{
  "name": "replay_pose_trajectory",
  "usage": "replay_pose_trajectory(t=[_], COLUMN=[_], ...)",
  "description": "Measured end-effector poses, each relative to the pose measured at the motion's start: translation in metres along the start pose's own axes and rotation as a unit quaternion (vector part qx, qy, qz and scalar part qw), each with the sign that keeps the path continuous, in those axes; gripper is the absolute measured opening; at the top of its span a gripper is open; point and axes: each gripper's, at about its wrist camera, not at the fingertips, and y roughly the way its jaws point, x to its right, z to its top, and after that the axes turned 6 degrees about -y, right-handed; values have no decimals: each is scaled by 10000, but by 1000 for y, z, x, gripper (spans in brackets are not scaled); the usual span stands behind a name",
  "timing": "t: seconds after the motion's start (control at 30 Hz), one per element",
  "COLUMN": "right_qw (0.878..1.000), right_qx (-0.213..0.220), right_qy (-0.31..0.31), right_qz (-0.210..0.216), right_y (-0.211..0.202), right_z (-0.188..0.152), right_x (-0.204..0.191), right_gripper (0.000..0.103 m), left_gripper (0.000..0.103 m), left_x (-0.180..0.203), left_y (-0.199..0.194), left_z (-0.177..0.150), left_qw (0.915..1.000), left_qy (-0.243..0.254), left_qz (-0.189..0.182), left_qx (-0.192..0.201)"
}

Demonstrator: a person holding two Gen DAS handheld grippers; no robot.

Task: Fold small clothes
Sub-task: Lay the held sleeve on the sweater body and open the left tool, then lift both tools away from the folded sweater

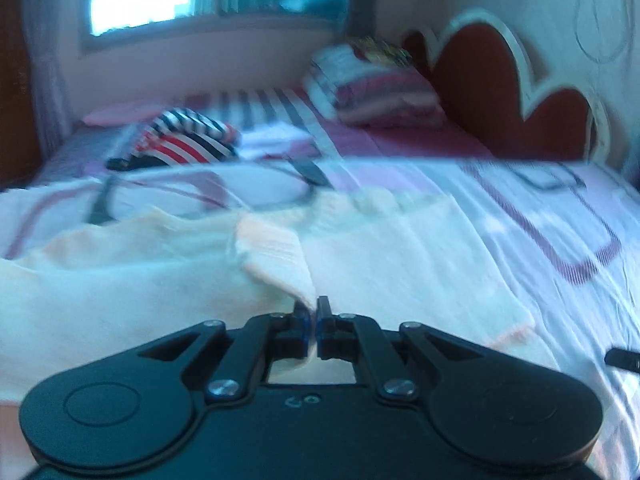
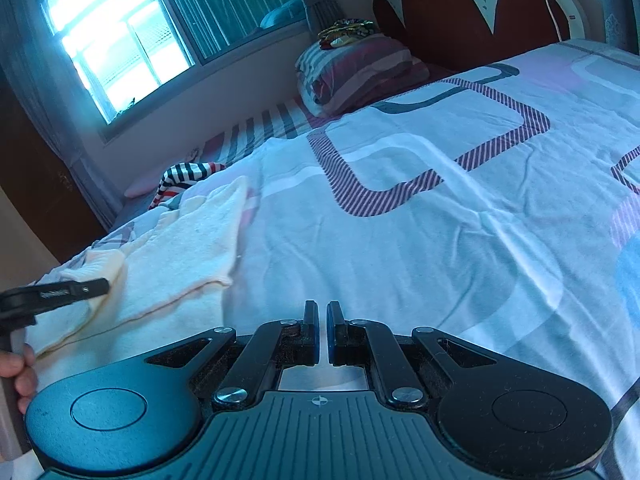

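Left fingers (image 1: 311, 309) pinch the cream garment (image 1: 160, 280); right fingers (image 2: 323, 312) closed, empty.

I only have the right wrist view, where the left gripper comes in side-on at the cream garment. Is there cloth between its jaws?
Observer: Yes. In the left wrist view the left gripper is pinched on a fold of the cream garment.
Operator: Which part?
Observer: The edge just below a ribbed cuff, which lies turned over onto the garment's body.
Operator: Anything beside the striped garment?
Observer: A pale folded pile sits just right of the striped garment in that view.
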Motion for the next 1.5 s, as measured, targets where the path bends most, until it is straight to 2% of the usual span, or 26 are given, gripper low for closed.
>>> replay_pose_trajectory(t=[0.03,0.07,0.1,0.17,0.23,0.3,0.33,0.37,0.4,0.43,0.57,0.63,0.7,0.87,0.97,1.07,1.1,1.17,1.3,1.43,1.5], right_qw=[10000,10000,9999,9999,9997,9992,9988,9983,9976,9965,9908,9888,9874,9854,9856,9846,9850,9855,9884,9928,9941], right_qx=[5,15,22,83,106,142,158,168,200,256,75,-106,-283,-455,-565,-681,-701,-698,-291,290,319], right_qy=[17,35,38,14,-30,-108,-171,-234,-295,-358,-570,-562,-453,24,122,113,38,-156,-443,-412,-487], right_qz=[40,82,98,107,201,350,429,504,597,712,1224,1379,1492,1642,1591,1605,1576,1539,1423,1089,911], right_y=[0,0,0,2,4,9,12,15,19,22,47,64,83,115,124,130,131,133,114,80,72], right_z=[1,2,3,7,12,18,20,23,25,26,29,27,25,31,36,37,37,37,41,50,51], right_x=[2,3,3,0,-7,-18,-25,-33,-41,-50,-86,-102,-113,-125,-130,-134,-136,-143,-146,-127,-117], right_gripper=[6,6,6,6,6,8,12,33,49,51,51,51,50,50,30,19,7,5,5,5,5], left_gripper=[34,47,70,71,72,73,74,74,74,74,73,74,74,73,73,74,75,75,75,75,75], left_x=[6,14,22,30,22,1,-14,-27,-42,-59,-129,-157,-177,-194,-197,-189,-188,-187,-188,-189,-189], left_y=[3,5,3,-4,-18,-35,-44,-51,-60,-69,-104,-115,-120,-112,-99,-88,-86,-85,-86,-87,-86], left_z=[-2,-4,-6,-10,-14,-22,-27,-30,-36,-42,-67,-75,-79,-73,-69,-70,-71,-72,-73,-74,-74], left_qw=[9999,9994,9986,9976,9980,9981,9977,9969,9953,9925,9766,9700,9668,9706,9745,9771,9775,9780,9797,9797,9797], left_qy=[38,110,221,333,221,-67,-181,-259,-331,-427,-1000,-1317,-1495,-1714,-1703,-1445,-1380,-1330,-1239,-1260,-1248], left_qz=[-150,-326,-488,-589,-513,-215,21,280,578,903,1713,1882,1942,1563,1380,1513,1544,1556,1519,1500,1510], left_qx=[-68,-53,1,151,293,573,650,686,697,709,825,798,719,650,486,400,397,404,415,429,431])
